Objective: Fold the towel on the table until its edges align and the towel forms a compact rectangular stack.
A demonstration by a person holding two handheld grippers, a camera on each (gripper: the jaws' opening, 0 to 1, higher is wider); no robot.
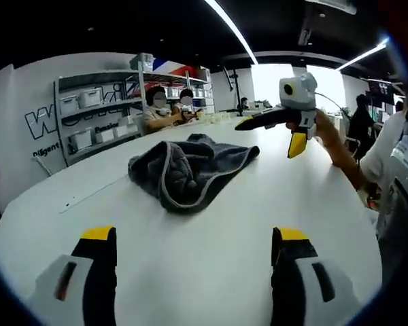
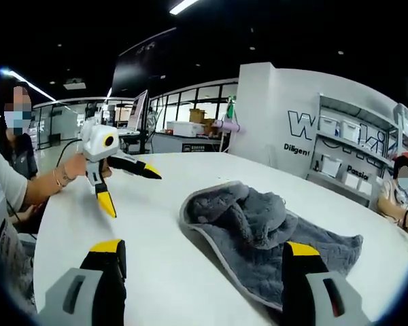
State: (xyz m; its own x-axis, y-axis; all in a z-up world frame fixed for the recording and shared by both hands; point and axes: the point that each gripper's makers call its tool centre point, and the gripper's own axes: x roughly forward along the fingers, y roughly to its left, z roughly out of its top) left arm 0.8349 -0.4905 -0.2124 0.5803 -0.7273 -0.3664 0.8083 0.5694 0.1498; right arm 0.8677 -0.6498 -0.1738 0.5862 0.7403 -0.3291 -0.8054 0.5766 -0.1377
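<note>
Counter [image 1: 211, 238] came first: a broad white oval, and everything else was placed against the towel [image 1: 190, 170] that lay crumpled in a heap on it, a grey cloth with a pale bound edge, part bunched up and part spread flat. No edge lay straight, so the chief risk was grabbing a buried fold rather than a true corner, which would drag the whole heap and leave the fold crooked. The smooth counter offered little grip, so a one-sided pull might slide the towel toward the rim. The left gripper [image 1: 194, 251] sat well back from the towel, jaws spread and holding nothing. The right gripper [image 2: 204, 261] was nearer, jaws spread and empty, one jaw overlapping the towel's flat part in its view; closing there would pinch mid-cloth.
</note>
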